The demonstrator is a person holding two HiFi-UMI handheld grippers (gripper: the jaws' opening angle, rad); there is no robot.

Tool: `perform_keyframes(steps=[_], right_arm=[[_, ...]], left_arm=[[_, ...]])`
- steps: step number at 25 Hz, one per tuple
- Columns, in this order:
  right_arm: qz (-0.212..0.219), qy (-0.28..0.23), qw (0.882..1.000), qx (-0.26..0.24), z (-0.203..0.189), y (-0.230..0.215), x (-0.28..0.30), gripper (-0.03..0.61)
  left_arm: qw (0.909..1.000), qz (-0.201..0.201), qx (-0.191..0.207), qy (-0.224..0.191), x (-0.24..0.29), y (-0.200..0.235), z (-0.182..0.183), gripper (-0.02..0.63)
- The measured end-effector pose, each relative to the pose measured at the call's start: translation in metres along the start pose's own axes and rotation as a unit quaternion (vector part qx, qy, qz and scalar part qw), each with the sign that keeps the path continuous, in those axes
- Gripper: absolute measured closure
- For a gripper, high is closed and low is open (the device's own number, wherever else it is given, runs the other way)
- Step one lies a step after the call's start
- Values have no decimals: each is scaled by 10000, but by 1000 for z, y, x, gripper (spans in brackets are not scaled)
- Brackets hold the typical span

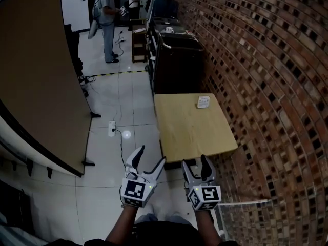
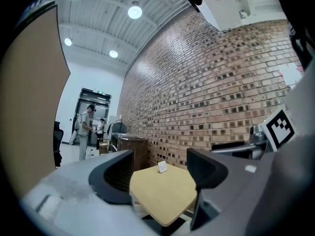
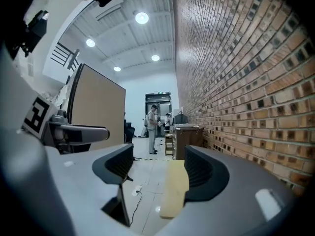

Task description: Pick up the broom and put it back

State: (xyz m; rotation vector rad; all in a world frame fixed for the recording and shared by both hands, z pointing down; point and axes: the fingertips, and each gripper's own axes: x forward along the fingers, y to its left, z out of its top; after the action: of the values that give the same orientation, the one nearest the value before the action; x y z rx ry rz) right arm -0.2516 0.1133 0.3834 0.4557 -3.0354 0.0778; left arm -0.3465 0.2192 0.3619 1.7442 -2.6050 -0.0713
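No broom shows clearly in any view. A thin pale stick lies low by the brick wall at the lower right, and I cannot tell what it is. My left gripper is held level over the floor in front of the wooden table, open and empty. My right gripper is beside it, just short of the table's near edge, also open and empty. The left gripper view shows only the table top between the left gripper's jaws. Through the right gripper's jaws I see floor and the table's edge.
A brick wall runs along the right. Dark cabinets stand behind the table, which bears a small white card. A large brown partition stands at the left. A power strip and cable lie on the tiles. Two people stand far back.
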Motion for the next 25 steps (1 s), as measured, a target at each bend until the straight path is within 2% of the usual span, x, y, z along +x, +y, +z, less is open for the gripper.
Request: perform_keyframes(steps=[8,12,16,19,22,25], right_arm=[[-125,-254,9996,30,10,3,-69,249],[-69,-373,9991,-195,8,9,-127,252],[-173,-335,9993,-60,-14,2,-202,258],[-263,-112,9996,66,-42,-3,-260,259],[-105,26,9994,319,-58,10,-306,259],[123,-159,9993,301,-47,35,-340,262]], left_arm=[[9992,-333,131,-167,-35,-59,13,276],[9989,-365,44,-280,-71,-105,13,276],[9992,-382,139,42,-114,-164,-10,276],[9993,-371,25,105,-157,-217,-22,278],[9989,-339,-44,325,-195,-255,-33,278],[9987,-338,-28,369,-225,-274,-24,278]])
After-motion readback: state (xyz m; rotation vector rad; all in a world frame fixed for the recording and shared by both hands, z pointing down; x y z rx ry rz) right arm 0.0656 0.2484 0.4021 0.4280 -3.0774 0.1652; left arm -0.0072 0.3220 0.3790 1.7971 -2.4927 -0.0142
